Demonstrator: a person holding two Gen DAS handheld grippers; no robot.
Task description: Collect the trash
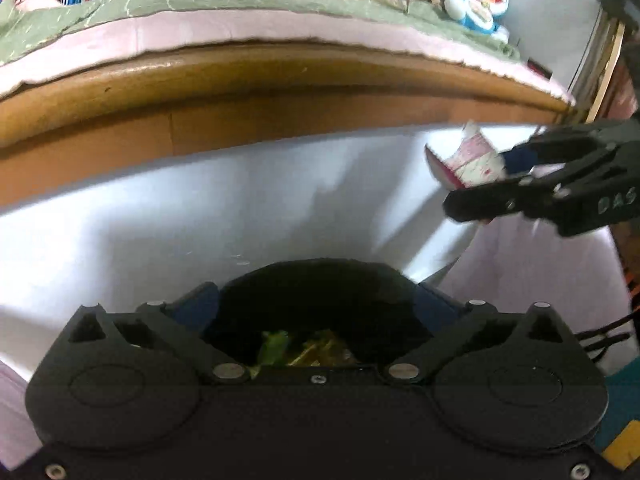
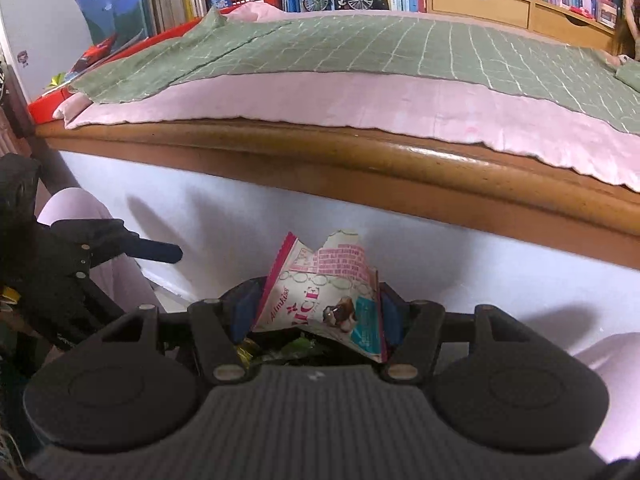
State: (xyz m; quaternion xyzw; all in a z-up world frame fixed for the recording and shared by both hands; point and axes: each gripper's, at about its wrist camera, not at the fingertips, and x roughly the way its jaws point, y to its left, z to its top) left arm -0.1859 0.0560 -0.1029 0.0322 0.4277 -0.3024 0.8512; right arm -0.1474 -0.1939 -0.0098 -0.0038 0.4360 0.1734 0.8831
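Both wrist cams look fwd/down, close over bin (image 1: 320,300), sharing bed edge (image 2: 360,152).

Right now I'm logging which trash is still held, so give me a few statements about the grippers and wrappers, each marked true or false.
1. The right gripper clamps a pink-and-white wrapper. True.
2. The left gripper also holds a wrapper. False: its jaws stand wide open with nothing between them.
3. Green and yellow wrappers lie in the dark bin beneath the left gripper. True.
4. The held wrapper rests on the green quilt. False: it hangs in front of the wooden bed frame.
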